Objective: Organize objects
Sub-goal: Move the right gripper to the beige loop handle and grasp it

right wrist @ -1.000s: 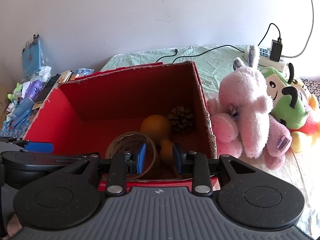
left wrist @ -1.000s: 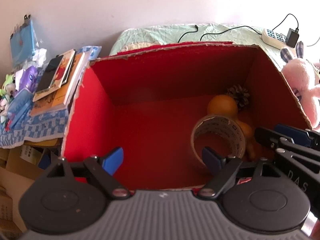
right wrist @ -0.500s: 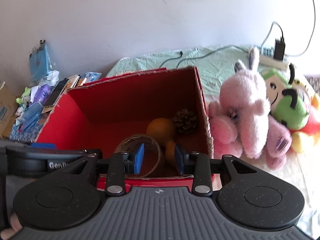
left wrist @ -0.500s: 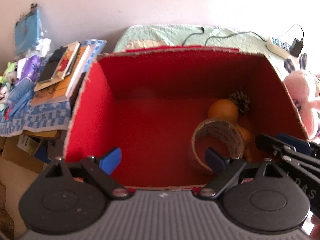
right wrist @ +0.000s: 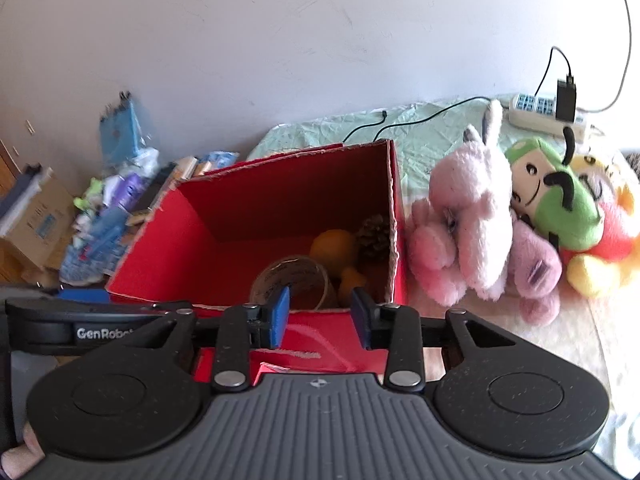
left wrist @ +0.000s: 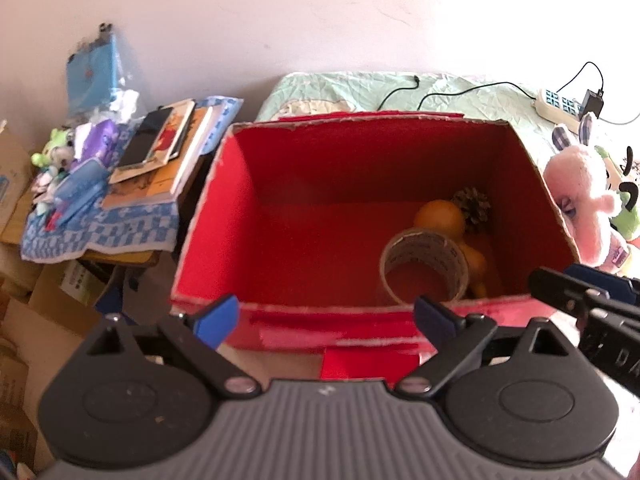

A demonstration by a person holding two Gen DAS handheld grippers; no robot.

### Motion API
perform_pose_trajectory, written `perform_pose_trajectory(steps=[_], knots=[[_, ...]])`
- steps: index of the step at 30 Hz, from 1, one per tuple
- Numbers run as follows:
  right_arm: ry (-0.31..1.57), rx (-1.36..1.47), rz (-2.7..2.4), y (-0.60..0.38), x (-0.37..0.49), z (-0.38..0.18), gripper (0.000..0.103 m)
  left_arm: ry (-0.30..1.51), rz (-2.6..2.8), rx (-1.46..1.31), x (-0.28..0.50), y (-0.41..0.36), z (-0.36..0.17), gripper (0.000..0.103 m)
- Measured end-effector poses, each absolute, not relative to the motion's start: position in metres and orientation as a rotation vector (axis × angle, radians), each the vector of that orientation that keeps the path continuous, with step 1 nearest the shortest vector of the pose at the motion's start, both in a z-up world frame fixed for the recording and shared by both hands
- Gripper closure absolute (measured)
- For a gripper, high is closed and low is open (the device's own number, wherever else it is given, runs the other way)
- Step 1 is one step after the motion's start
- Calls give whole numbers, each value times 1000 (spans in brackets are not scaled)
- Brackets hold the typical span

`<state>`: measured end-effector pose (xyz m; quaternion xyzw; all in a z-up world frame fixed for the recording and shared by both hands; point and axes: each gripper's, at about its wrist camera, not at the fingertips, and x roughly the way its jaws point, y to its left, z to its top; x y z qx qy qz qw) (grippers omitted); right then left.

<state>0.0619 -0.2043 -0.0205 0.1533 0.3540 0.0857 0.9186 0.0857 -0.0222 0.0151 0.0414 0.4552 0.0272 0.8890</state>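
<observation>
Both grippers are hanging empty before the red box (left wrist: 400, 160), the left gripper (left wrist: 326, 316) opening, the right gripper (right wrist: 319, 314) part-spread; next is probably the pink plush (right wrist: 476, 216) beside the box.

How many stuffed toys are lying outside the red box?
3, all right of the red cardboard box: pink plush bunny beside its wall, green plush toy behind it, red-and-yellow plush toy farthest right. More may be hidden.

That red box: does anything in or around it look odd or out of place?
The red box has ragged, torn top edges. Inside, a tape roll, an orange and a pine cone crowd its right corner. The stuffed toys, including a pink plush rabbit, lie heaped outside.
</observation>
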Motion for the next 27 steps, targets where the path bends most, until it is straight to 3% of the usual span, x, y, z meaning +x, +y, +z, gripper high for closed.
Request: perform_pose_trajectory(steps=[4, 12, 19, 27], knots=[[775, 363, 224, -213, 58, -32, 66, 912, 72, 86, 66, -26, 20, 8], [959, 497, 328, -222, 58, -78, 77, 912, -63, 65, 29, -38, 1, 11], [1075, 633, 448, -227, 57, -106, 76, 1009, -215, 15, 7, -54, -32, 29], [1171, 676, 524, -218, 59, -122, 74, 1061, -336, 22, -5, -80, -55, 37]])
